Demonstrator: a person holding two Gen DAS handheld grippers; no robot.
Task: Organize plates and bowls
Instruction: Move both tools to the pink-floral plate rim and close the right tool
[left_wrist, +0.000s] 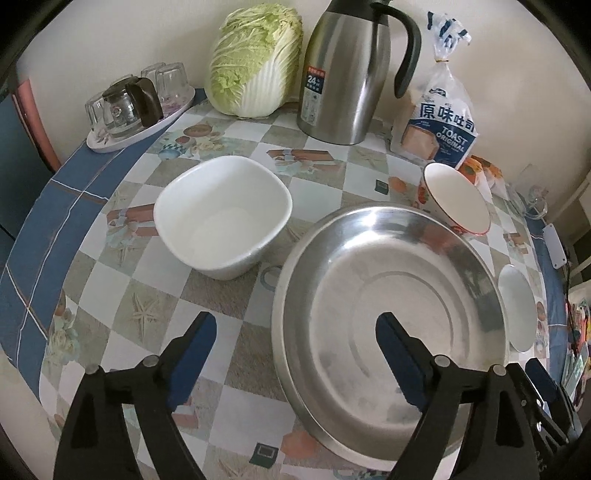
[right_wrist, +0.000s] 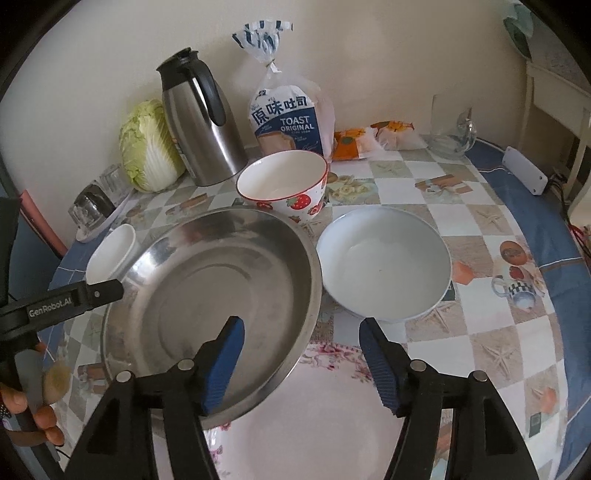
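Observation:
A wide steel basin (left_wrist: 388, 295) (right_wrist: 221, 288) sits on the checked tablecloth, its near right part over a flower-rimmed plate (right_wrist: 314, 413). My left gripper (left_wrist: 295, 332) is open and straddles the basin's left rim, with neither pad touching it. My right gripper (right_wrist: 301, 332) is open around the basin's right rim, also clear of it. A white square bowl (left_wrist: 221, 218) (right_wrist: 110, 254) stands left of the basin. Behind it is a strawberry-patterned bowl (left_wrist: 458, 199) (right_wrist: 284, 184). A round white bowl (right_wrist: 384, 262) (left_wrist: 517, 306) lies to its right.
Along the wall stand a cabbage (left_wrist: 255, 59), a steel thermos jug (left_wrist: 347, 70) and a bag of toast (left_wrist: 439, 125). A tray of glasses (left_wrist: 136, 107) is at the back left. Snack packets (right_wrist: 373, 138), a glass jug (right_wrist: 454, 129) and a white power strip (right_wrist: 524, 170) are at the right.

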